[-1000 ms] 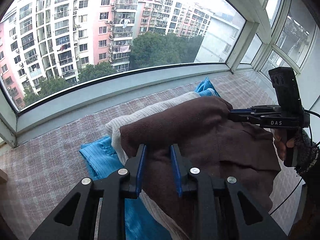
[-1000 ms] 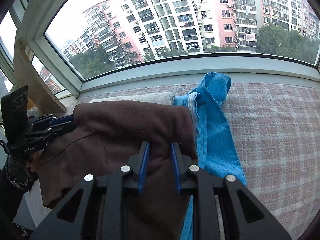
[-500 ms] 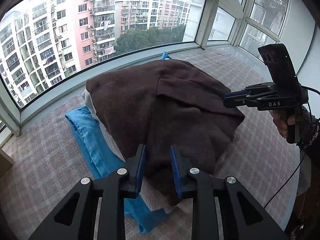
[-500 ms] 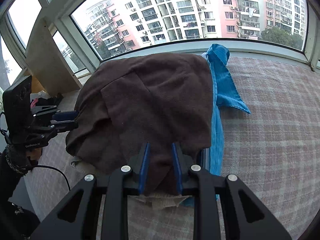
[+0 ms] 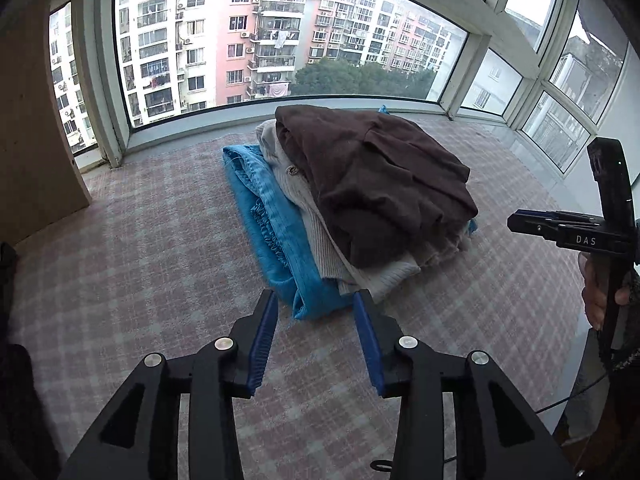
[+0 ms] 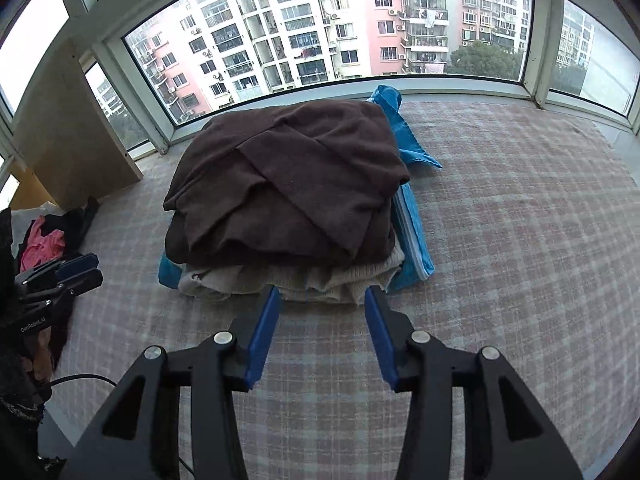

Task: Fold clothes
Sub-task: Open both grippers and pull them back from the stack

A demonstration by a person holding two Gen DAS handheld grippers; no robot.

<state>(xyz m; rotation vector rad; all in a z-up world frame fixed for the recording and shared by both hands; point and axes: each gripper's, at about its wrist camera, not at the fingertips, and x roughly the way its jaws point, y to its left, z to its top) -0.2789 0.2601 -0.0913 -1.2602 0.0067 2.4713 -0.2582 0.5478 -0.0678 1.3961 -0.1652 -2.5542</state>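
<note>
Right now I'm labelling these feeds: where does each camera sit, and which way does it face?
Left wrist: behind the open left gripper, facing the bay window over the folded brown garment; the right gripper and a hand show.
Right wrist: behind the open right gripper, facing the same stack from its other side; the left gripper shows.
Shared: brown garment, cream knit, blue garment, checked cloth.
</note>
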